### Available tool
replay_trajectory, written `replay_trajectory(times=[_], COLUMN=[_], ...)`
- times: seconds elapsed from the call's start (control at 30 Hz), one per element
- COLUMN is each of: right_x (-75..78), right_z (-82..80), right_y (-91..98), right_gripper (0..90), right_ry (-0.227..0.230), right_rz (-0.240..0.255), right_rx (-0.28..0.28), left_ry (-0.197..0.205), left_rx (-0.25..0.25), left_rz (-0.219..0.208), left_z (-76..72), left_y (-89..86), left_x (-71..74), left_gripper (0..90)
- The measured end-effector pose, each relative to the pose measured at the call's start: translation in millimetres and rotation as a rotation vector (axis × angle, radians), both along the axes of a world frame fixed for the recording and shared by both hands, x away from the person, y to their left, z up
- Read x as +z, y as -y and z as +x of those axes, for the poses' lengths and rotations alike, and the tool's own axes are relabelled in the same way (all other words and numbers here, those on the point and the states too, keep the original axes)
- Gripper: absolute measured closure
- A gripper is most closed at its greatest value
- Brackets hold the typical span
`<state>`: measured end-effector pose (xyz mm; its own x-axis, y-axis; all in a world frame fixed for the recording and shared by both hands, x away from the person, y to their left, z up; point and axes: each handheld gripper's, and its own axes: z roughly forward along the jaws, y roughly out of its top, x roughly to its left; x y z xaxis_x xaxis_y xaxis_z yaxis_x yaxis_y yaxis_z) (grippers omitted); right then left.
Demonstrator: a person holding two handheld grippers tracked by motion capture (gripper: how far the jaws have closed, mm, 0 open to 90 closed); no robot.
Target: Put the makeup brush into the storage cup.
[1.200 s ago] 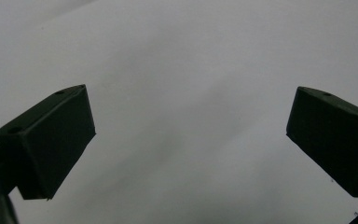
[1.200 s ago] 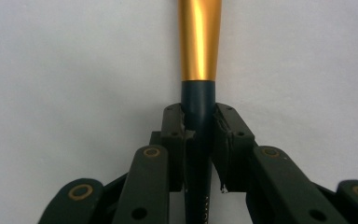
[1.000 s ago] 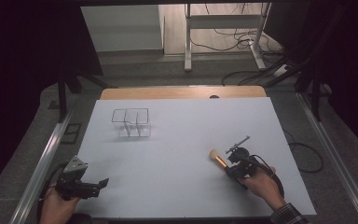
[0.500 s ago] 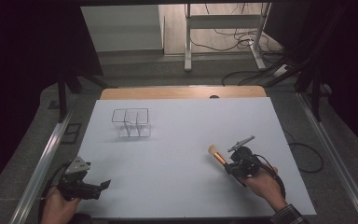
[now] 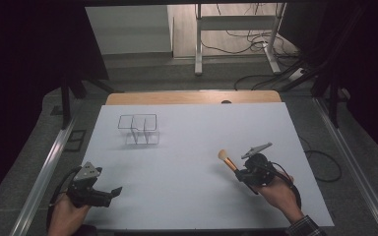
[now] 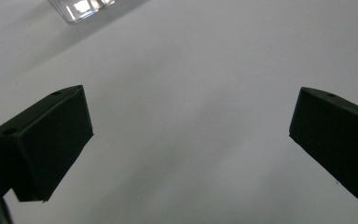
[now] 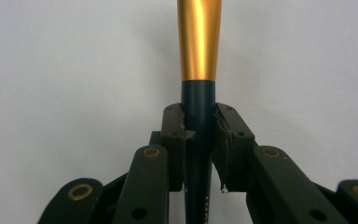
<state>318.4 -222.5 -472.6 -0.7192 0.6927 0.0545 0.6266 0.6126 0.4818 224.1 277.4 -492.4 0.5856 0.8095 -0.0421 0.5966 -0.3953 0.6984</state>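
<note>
A makeup brush with a tan bristle head, gold ferrule and dark handle is clamped in my right gripper over the right front of the white table top. In the right gripper view the jaws are shut on the brush's dark handle, and my right gripper points the gold ferrule away over bare white surface. My left gripper rests at the front left, open and holding nothing. In the left gripper view my left gripper has both jaws wide apart above the white surface.
A clear two-compartment organizer stands at the back left of the table; its corner shows in the left gripper view. A wooden strip lies behind the white top. Metal rails run along both sides, and cables lie on the floor beyond.
</note>
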Motion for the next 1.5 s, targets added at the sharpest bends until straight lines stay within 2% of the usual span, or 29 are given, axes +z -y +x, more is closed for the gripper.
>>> replay_trajectory(times=[0.3,0.47,0.53,0.67,0.97,1.17,1.5], right_x=[5.9,7.1,8.2,10.8,15.3,18.0,21.8], right_z=[-0.1,-0.9,-1.0,-1.3,-4.3,-5.1,-6.9], right_y=[-0.3,-3.1,-3.8,-5.5,-12.9,-15.3,-23.0], right_gripper=[74.8,74.8,74.8,74.8,74.8,74.8,74.7], right_ry=[0.028,0.033,0.039,0.050,0.074,0.087,0.112], right_rz=[0.056,0.067,0.079,0.101,0.127,0.156,0.184], right_rx=[0.012,0.021,0.022,0.021,0.043,0.043,0.053], left_ry=[0.021,0.035,0.045,0.040,0.021,-0.010,-0.005], left_rx=[0.003,-0.023,-0.028,-0.039,-0.094,-0.081,-0.062], left_rz=[-0.058,-0.138,-0.145,-0.158,-0.149,-0.185,-0.225], left_z=[9.0,11.5,12.9,16.6,25.9,34.4,46.5], left_y=[3.7,10.8,14.5,20.2,41.9,55.3,68.7], left_x=[3.1,8.8,11.3,13.2,14.3,13.8,17.4], left_gripper=[0.0,0.0,0.0,0.0,0.0,0.0,0.0])
